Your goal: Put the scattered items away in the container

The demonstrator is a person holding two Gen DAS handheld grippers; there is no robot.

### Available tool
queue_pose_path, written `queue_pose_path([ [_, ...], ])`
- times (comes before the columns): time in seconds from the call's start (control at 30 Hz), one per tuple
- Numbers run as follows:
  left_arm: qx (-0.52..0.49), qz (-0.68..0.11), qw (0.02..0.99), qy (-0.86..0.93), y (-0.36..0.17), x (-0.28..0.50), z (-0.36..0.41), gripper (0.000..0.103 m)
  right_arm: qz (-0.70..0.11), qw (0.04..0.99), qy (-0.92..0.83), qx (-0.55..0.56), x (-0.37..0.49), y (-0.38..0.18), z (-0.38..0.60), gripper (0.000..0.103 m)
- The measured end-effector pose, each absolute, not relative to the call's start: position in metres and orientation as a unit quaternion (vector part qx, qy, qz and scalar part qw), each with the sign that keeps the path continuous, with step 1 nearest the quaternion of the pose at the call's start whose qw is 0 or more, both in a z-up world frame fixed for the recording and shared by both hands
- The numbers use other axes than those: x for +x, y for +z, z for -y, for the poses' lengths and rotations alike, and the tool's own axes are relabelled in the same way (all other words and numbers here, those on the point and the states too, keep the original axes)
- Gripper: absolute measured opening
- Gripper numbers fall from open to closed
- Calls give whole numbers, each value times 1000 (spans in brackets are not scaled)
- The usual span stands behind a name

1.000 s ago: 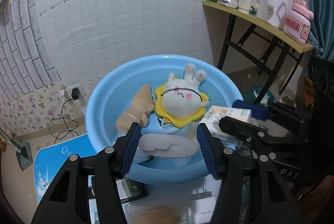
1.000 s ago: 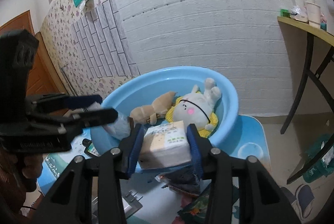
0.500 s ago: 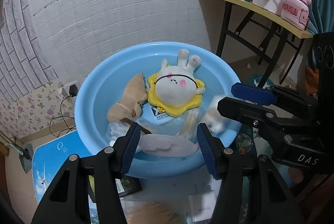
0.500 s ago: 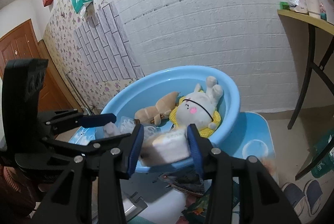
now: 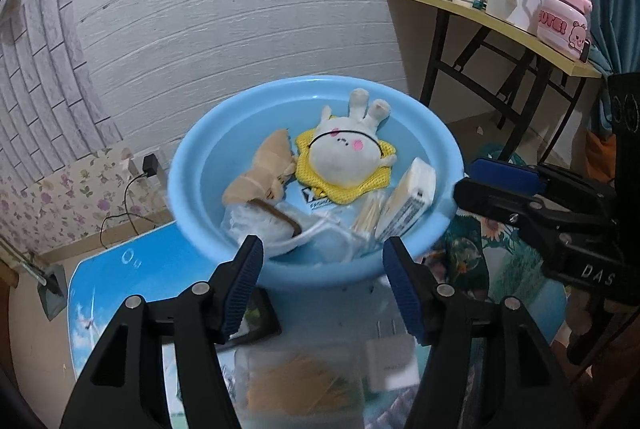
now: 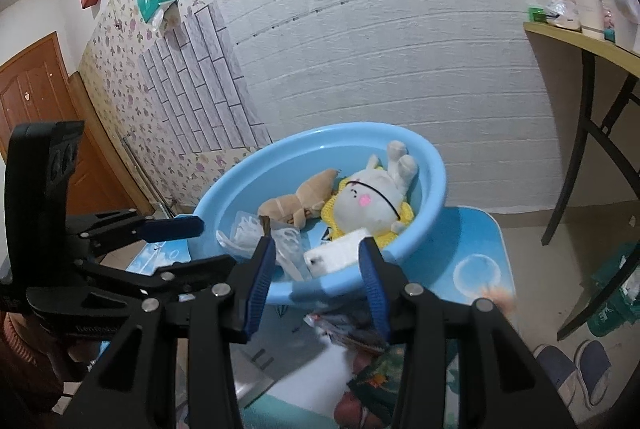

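Now, basin: a round light-blue basin (image 5: 192,165) stands on a blue table (image 5: 120,269) near a white brick-pattern wall
Left gripper: the left gripper (image 5: 322,269) hangs just short of the basin's near rim, jaws spread wide, nothing between the blue pads
Right gripper: the right gripper (image 6: 318,265) sits at the near rim too, jaws wide apart and empty; the tissue pack shows between the pads but lies inside the basin, apart from them
Tissue pack: a white tissue pack (image 5: 408,201) leans on its edge against the basin's inner right wall
Bunny: a white plush bunny (image 5: 348,153) with pink cheeks lies on its back on a yellow mesh pad (image 5: 348,189), toward the basin's far side
Tan toy: a tan plush toy (image 5: 260,173) lies just left of the bunny, touching the yellow pad
Clear bags: crumpled clear plastic bags (image 5: 256,225) with white contents fill the near part of the basin
Toothpick-like sticks: a small pale bundle (image 5: 366,215) lies beside the tissue pack
Left on the table: a dark flat packet (image 5: 260,321), a white box (image 5: 390,365) and a blurred brownish bundle (image 5: 300,381) lie in front of the basin, outside it
Side table: a yellow-topped folding table (image 5: 500,25) stands to the right with cups, a white kettle and a pink jar
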State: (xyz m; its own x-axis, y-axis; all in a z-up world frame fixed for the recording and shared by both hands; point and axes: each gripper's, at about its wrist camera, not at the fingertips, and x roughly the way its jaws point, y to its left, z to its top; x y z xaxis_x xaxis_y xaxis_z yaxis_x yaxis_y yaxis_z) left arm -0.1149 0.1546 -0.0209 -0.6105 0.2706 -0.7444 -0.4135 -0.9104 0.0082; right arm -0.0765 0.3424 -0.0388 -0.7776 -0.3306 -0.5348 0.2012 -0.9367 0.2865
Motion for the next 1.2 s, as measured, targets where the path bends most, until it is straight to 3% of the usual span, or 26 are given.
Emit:
queue_pose_path([
  [0.37,-405,-68,159,898,-34,-69,-110,82,84,114,-931,336,-40,-52,-339,43],
  [1.2,-450,-39,129,883,-84,-3,-54,90,24,168,-901,399,7,-75,-264,43],
])
